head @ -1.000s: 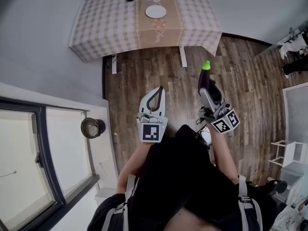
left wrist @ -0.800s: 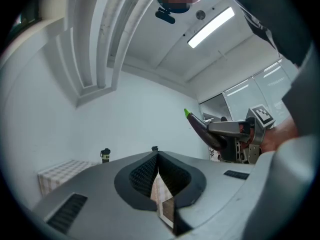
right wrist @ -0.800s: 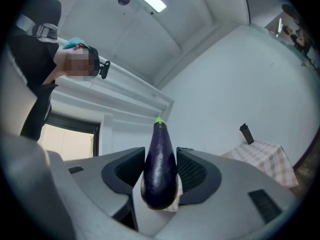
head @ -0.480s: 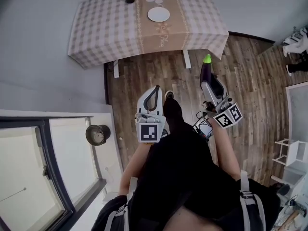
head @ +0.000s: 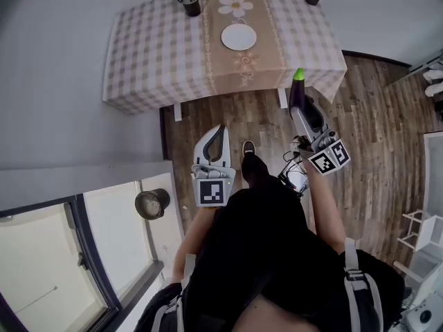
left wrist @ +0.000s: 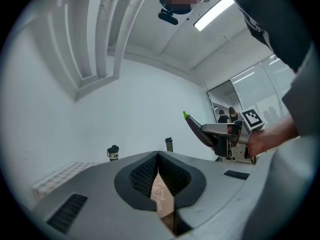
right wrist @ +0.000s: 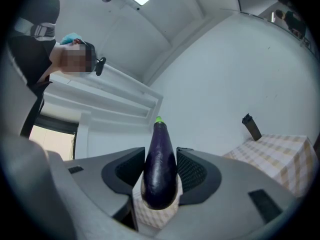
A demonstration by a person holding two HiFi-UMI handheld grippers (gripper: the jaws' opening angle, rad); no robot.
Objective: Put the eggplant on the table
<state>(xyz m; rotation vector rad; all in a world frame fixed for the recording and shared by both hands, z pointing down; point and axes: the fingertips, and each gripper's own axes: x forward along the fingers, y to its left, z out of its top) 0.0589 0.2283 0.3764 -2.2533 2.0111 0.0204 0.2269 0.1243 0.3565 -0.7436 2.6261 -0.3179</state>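
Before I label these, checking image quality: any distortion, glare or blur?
Head view: fisheye bows the edges of the table, little blur. Left gripper view: the ceiling light glares, corners black. Right gripper view: the eggplant is sharp, corners likewise black.

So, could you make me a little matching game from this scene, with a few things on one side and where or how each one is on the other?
Things:
1. eggplant
2. white plate
3. left tongs

States:
A. shut, nothing in them
B. lying on the beige runner
C. gripped in the right tongs

Pairs: 1-C, 2-B, 3-A
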